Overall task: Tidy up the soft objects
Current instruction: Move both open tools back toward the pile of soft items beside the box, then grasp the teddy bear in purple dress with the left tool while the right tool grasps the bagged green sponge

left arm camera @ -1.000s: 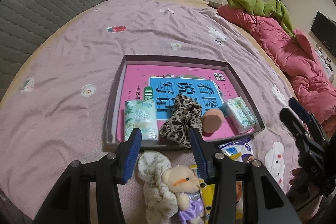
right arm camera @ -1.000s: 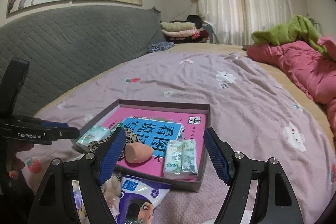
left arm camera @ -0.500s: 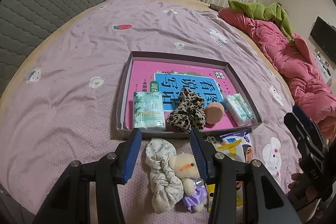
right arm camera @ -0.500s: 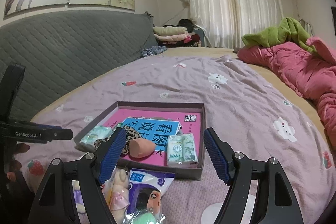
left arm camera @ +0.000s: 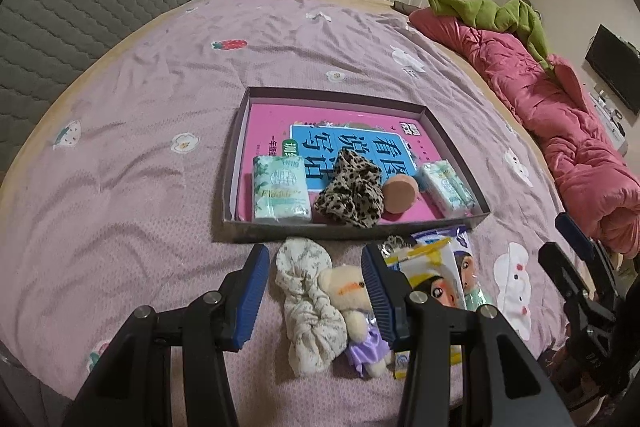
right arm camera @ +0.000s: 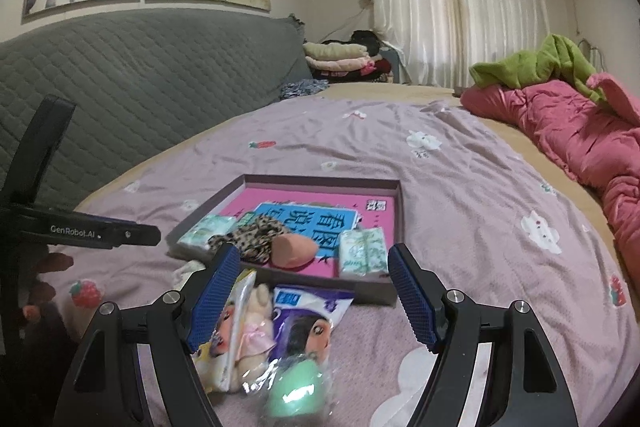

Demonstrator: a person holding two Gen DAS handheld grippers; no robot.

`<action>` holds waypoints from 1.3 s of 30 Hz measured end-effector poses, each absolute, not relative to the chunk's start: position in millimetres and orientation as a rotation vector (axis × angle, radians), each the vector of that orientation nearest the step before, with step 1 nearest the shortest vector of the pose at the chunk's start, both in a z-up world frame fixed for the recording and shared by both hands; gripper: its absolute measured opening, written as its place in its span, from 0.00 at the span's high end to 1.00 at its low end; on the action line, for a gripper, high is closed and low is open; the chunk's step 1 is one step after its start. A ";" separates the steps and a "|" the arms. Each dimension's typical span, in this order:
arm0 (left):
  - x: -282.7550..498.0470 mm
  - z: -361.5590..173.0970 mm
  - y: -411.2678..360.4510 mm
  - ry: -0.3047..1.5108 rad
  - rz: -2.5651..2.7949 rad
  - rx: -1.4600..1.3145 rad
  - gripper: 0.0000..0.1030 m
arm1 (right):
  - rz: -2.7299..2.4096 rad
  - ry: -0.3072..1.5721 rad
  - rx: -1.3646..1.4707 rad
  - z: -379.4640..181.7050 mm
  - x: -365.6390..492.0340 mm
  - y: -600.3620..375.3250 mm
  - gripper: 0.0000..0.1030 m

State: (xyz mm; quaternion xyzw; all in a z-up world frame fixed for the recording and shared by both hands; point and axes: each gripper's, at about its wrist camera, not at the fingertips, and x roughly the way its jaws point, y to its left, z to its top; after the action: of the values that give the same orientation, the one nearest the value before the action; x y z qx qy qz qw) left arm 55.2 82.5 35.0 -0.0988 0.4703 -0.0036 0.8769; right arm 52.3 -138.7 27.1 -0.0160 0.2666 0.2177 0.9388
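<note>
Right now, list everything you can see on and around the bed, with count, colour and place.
tray: one, dark walls, mid-bed
book: one, pink and blue, lining the tray
tissue packs: two, pale green, tray's left and right ends
leopard scrunchie: one, in the tray
sponge: one, peach, in the tray
floral scrunchie: one, cream, before the tray
teddy: one, beige, beside it
packets: several, printed faces, before the tray
quilt: one, pink, right edge
left gripper: fingers open
right gripper: fingers open
</note>
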 end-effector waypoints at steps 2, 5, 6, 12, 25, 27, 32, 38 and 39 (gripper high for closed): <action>50.5 35.4 81.7 0.980 -0.010 -0.200 0.54 | 0.438 0.558 -0.044 25.6 46.9 -138.9 0.25; 45.4 34.8 79.4 0.986 -0.021 -0.189 0.54 | 0.429 0.579 -0.059 23.3 39.2 -138.3 0.25; 42.8 34.2 78.5 0.989 -0.022 -0.185 0.54 | 0.428 0.585 -0.063 22.9 36.7 -137.8 0.25; 28.0 31.2 71.6 1.006 -0.043 -0.178 0.54 | 0.434 0.625 -0.098 18.4 19.0 -133.1 0.25; -0.8 9.6 55.4 1.099 -0.104 -0.207 0.54 | 0.443 0.696 -0.132 10.6 -0.5 -124.2 0.25; -3.6 5.5 53.2 1.115 -0.114 -0.213 0.54 | 0.430 0.713 -0.145 8.3 -0.6 -123.5 0.25; -7.9 -5.0 51.4 1.150 -0.120 -0.244 0.54 | 0.415 0.744 -0.152 1.9 0.0 -126.4 0.25; -7.5 -19.6 49.2 1.193 -0.139 -0.290 0.54 | 0.417 0.771 -0.150 -4.4 0.9 -128.0 0.25; -7.2 -21.9 49.6 1.199 -0.139 -0.301 0.54 | 0.420 0.776 -0.151 -5.9 1.2 -127.9 0.25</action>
State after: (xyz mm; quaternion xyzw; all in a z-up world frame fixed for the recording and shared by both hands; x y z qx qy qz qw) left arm -7.2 49.6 -21.9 -0.1408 0.5614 -0.0653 0.8128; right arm 1.2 -127.9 -5.9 -0.0728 0.3752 0.2030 0.9015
